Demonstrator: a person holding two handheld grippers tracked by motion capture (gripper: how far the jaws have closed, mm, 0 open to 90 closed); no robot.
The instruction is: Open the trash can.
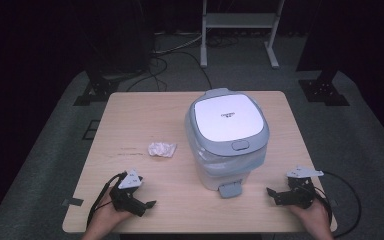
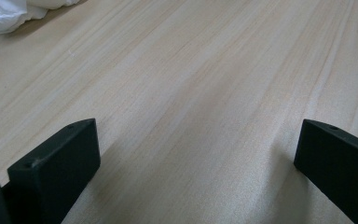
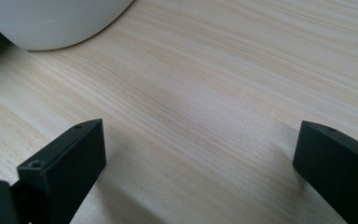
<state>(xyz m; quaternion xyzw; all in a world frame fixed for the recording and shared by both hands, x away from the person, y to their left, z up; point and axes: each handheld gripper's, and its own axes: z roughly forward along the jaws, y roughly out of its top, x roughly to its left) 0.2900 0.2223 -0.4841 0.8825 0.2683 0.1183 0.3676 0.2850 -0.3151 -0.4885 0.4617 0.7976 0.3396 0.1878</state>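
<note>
In front of you a white pedal bin (image 1: 226,142) with a grey-rimmed lid, shut, stands upright at the middle of the desk (image 1: 145,112), its pedal facing you. A crumpled white tissue (image 1: 161,149) lies to its left, well apart.

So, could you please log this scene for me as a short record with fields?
surface: light wooden table
bin: white pedal bin with grey lid, shut, standing right of centre
pedal: grey pedal at the bin's foot, facing the person
waste: crumpled white tissue lying on the table left of the bin
left gripper: open, empty, near the front edge
right gripper: open, empty, right of the pedal
</note>
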